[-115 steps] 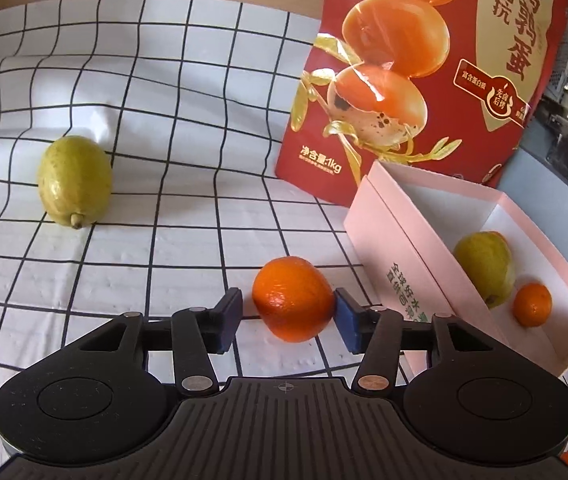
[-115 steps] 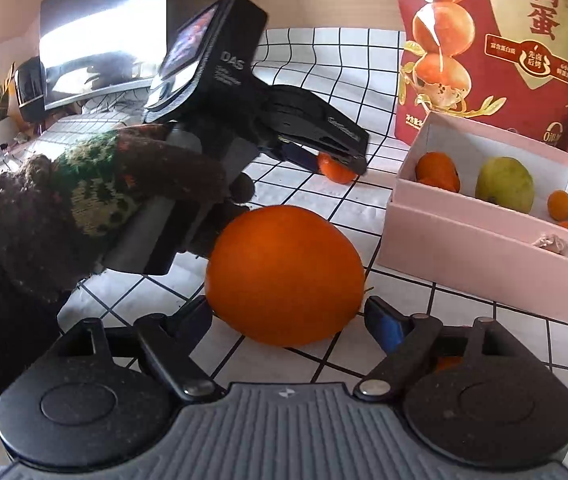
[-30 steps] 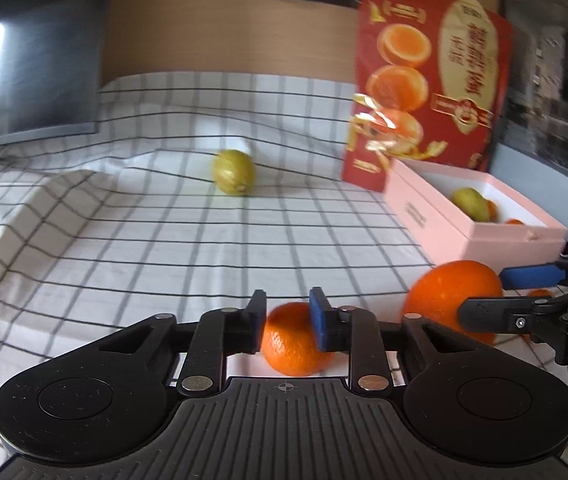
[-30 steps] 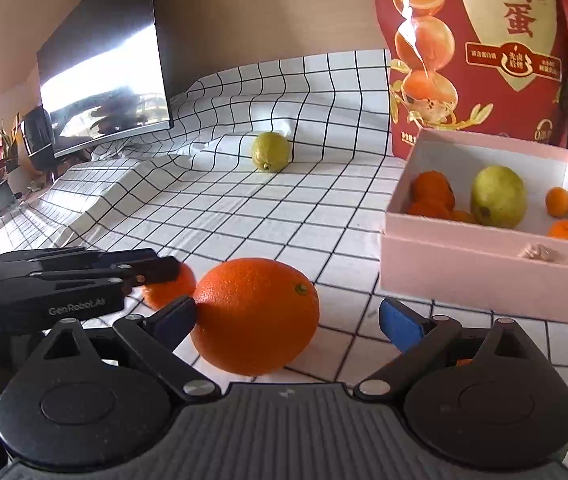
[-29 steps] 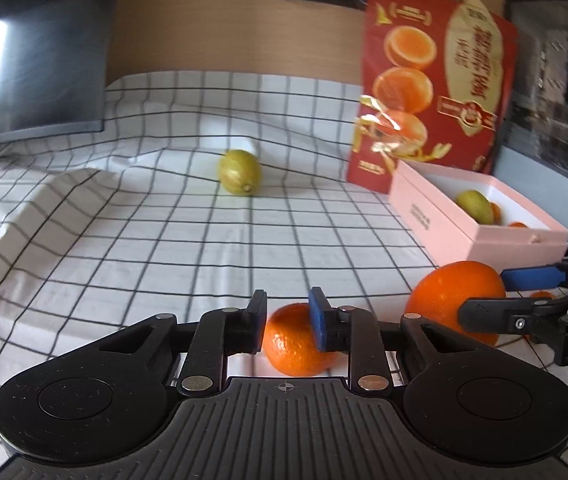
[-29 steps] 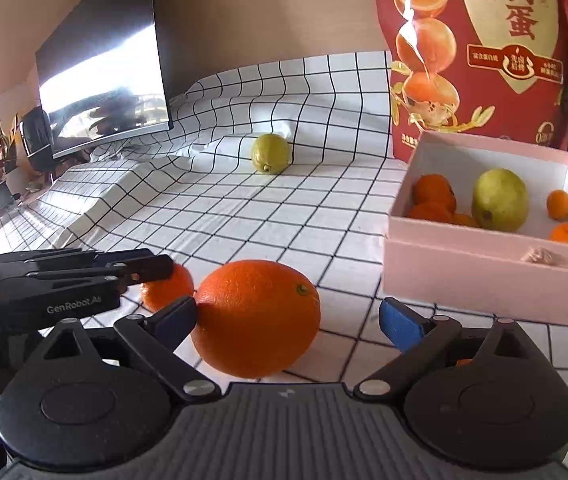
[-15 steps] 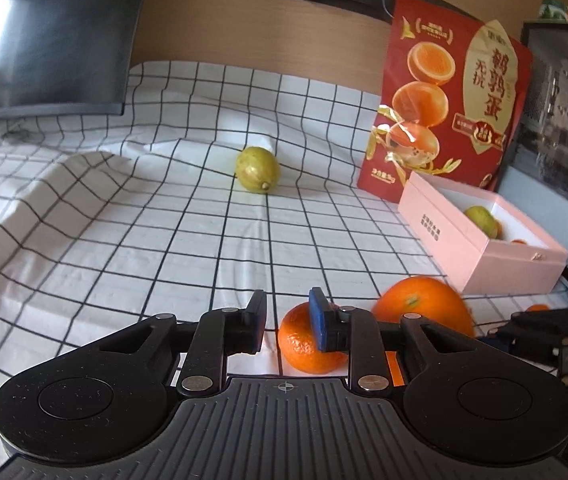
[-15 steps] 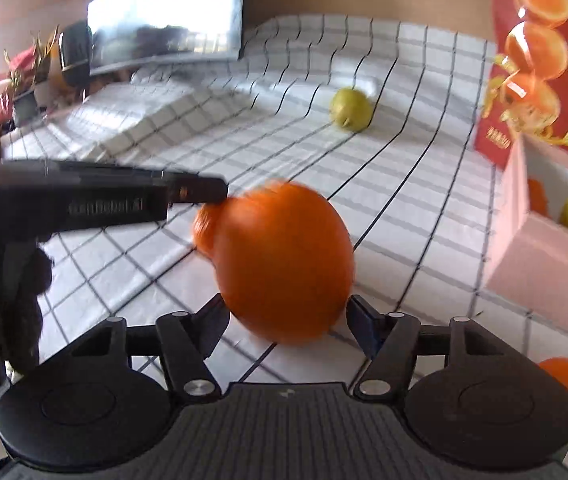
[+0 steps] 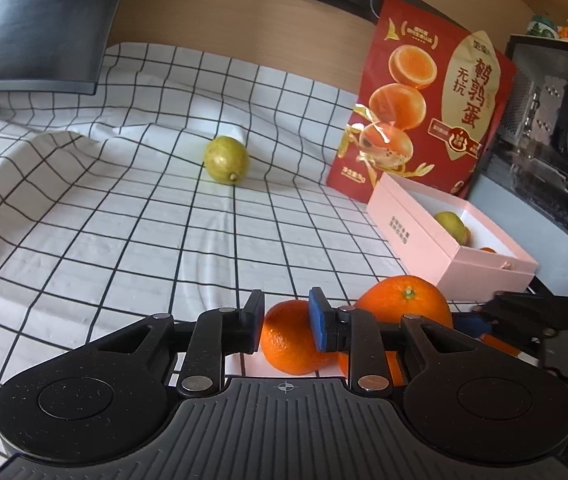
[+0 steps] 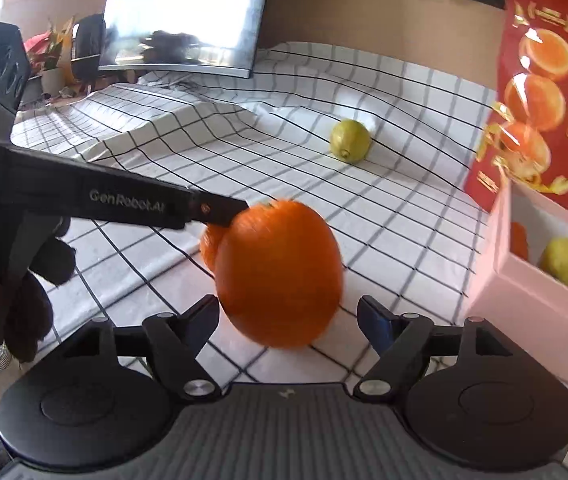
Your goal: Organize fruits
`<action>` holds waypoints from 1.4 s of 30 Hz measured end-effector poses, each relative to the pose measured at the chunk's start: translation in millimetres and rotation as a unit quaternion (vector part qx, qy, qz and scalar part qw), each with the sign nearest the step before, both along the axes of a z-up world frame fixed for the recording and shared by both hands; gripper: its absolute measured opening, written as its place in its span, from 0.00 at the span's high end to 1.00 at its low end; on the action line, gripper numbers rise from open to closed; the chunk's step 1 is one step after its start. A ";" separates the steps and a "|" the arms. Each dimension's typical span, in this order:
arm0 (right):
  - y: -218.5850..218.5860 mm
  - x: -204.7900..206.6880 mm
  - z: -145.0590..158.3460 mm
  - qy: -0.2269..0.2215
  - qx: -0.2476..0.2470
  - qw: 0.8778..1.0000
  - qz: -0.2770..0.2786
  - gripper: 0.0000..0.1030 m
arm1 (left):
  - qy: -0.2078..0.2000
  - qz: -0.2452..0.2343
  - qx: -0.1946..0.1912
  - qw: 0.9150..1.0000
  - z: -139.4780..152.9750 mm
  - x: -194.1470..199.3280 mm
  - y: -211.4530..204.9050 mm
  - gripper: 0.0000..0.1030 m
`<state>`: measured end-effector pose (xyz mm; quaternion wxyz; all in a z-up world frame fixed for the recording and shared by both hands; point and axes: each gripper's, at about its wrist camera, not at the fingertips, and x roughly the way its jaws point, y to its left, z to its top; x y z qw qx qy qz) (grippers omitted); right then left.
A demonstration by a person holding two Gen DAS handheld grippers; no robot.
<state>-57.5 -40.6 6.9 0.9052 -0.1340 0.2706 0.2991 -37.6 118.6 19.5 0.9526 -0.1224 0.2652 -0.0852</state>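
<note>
- The left gripper (image 9: pixel 285 320) is clamping a small orange (image 9: pixel 289 340) between its two pads, with the jaws nearly closed on the fruit
- The right gripper (image 10: pixel 287 316) is standing part open; its jaws have just been opening, and a large orange (image 10: pixel 280 272) is sitting between them with a visible gap at each fingertip, so neither pad is pressing on it
- In the right wrist view the large orange is blurring slightly and is resting on the checked cloth (image 10: pixel 383 200); the small orange (image 10: pixel 210 246) is showing just behind it at 9 o'clock, under the tip of the left gripper (image 10: pixel 220 214)
- In the left wrist view the large orange (image 9: pixel 403 300) is lying just beside the small orange at 2 o'clock, and the two appear to be touching
- A yellow-green lemon (image 9: pixel 226 159) is lying alone on the cloth at 12 o'clock, well apart from both oranges
- The pink box (image 9: pixel 435 248) is sitting at 2 o'clock, holding another lemon (image 9: pixel 451 226) and small orange fruits
- A red pouch (image 9: pixel 423 100) is standing upright directly behind the box
- A dark monitor (image 9: pixel 36 20) is standing at 10 o'clock
</note>
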 end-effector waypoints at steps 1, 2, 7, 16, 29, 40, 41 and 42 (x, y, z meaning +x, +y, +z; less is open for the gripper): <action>1.7 5.1 0.2 0.009 0.005 1.000 -0.001 0.25 | 0.001 0.002 -0.008 1.000 -0.1 0.1 3.0 0.73; 2.2 12.2 -0.1 0.022 0.013 1.000 -0.001 0.25 | 0.001 0.004 -0.016 1.000 -0.1 0.0 6.3 0.73; -6.5 33.1 2.8 0.076 0.066 0.995 -0.004 0.33 | -0.002 0.003 -0.018 1.000 0.4 -0.9 13.2 0.73; -53.0 19.9 3.9 0.105 0.066 0.991 -0.050 0.33 | -0.016 -0.047 0.073 0.996 2.7 -2.1 -26.7 0.54; -66.2 1.3 -1.4 0.071 0.067 0.994 -0.041 0.33 | 0.038 -0.032 0.105 0.993 -14.9 25.0 -30.0 0.45; -59.8 4.4 -0.4 0.063 0.059 0.995 -0.049 0.34 | 0.030 -0.048 0.072 0.996 -12.4 16.2 -35.1 0.51; -62.1 2.8 1.5 0.060 0.060 0.995 -0.053 0.34 | 0.029 -0.052 0.070 0.996 -12.4 13.5 -38.4 0.51; -66.0 0.4 4.4 0.057 0.064 0.995 -0.057 0.34 | 0.028 -0.059 0.069 0.995 -12.4 11.0 -42.7 0.51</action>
